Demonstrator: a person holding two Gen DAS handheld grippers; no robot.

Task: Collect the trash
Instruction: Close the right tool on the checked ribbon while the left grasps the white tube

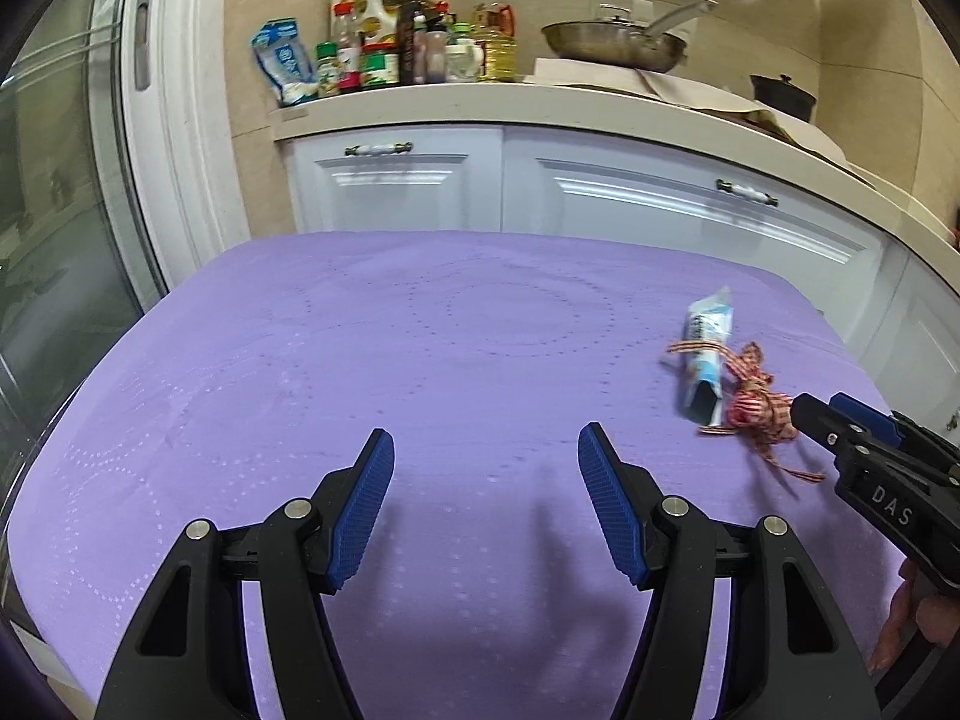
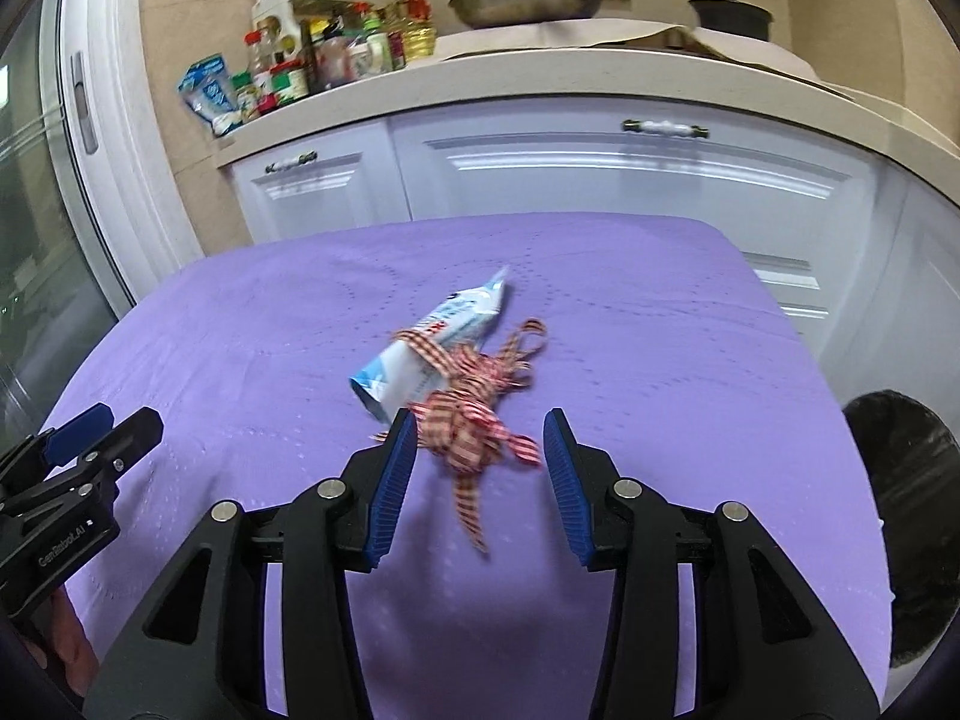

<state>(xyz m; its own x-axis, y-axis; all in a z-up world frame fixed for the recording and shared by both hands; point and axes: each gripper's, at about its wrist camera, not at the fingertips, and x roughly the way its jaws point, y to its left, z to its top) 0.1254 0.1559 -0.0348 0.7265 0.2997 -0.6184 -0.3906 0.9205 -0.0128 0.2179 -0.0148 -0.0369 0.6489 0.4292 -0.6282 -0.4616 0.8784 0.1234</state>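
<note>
Reaching over the purple table, the right gripper stands open with the ribbon between its pads, not pressed. Risk: a loose, tangled ribbon may slip through on closing, or its trailing tail may snag the carton touching it and drag that along. The ribbon is red-and-cream check, bunched in loops, lying mid-table against a flattened blue-and-white carton with one open end. The left gripper is open and empty over bare cloth, well clear. A dark bin sits beyond the table's right edge.
</note>
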